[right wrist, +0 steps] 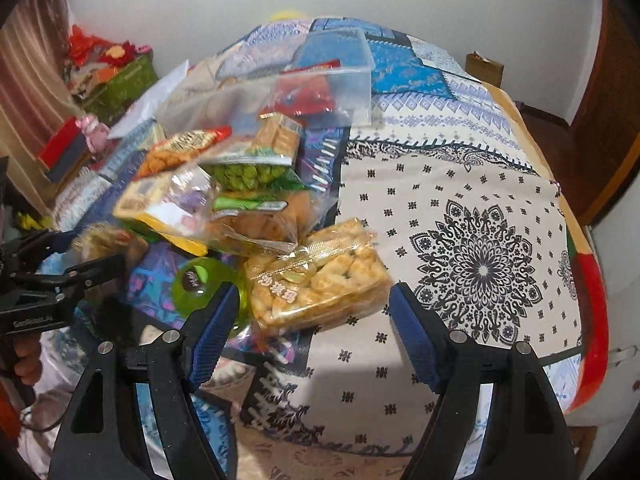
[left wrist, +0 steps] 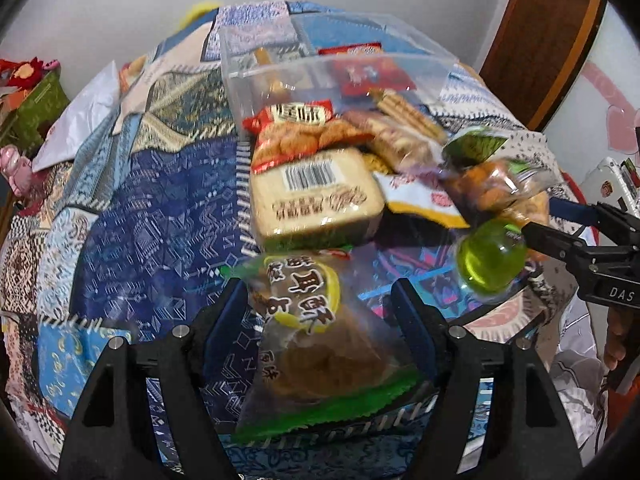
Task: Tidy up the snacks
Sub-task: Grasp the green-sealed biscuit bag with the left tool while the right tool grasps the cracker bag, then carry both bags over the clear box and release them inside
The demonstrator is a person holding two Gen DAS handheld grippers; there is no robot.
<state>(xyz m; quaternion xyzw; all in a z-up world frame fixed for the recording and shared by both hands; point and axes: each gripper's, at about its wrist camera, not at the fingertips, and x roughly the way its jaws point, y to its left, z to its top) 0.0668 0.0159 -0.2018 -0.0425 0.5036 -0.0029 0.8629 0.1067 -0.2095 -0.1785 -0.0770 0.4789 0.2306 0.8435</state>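
Note:
A pile of snack packs lies on a patchwork cloth. My left gripper (left wrist: 320, 300) is open around a clear pack with a brown cake and green edge (left wrist: 316, 356). Beyond it lie a beige barcode pack (left wrist: 316, 196) and a red-topped biscuit bag (left wrist: 296, 128). A clear plastic box (left wrist: 320, 64) at the back holds red packs. My right gripper (right wrist: 312, 308) is open, its jaws on either side of a golden puffed-snack pack (right wrist: 320, 284). A green jelly cup (right wrist: 200, 284) sits by its left finger; it also shows in the left wrist view (left wrist: 492, 260).
The clear box (right wrist: 320, 84) also shows in the right wrist view. Green pea snack bags (right wrist: 248, 176) lie in the pile. A green box with red flowers (right wrist: 120, 76) stands far left. A white mandala-print cloth (right wrist: 480, 272) stretches to the right.

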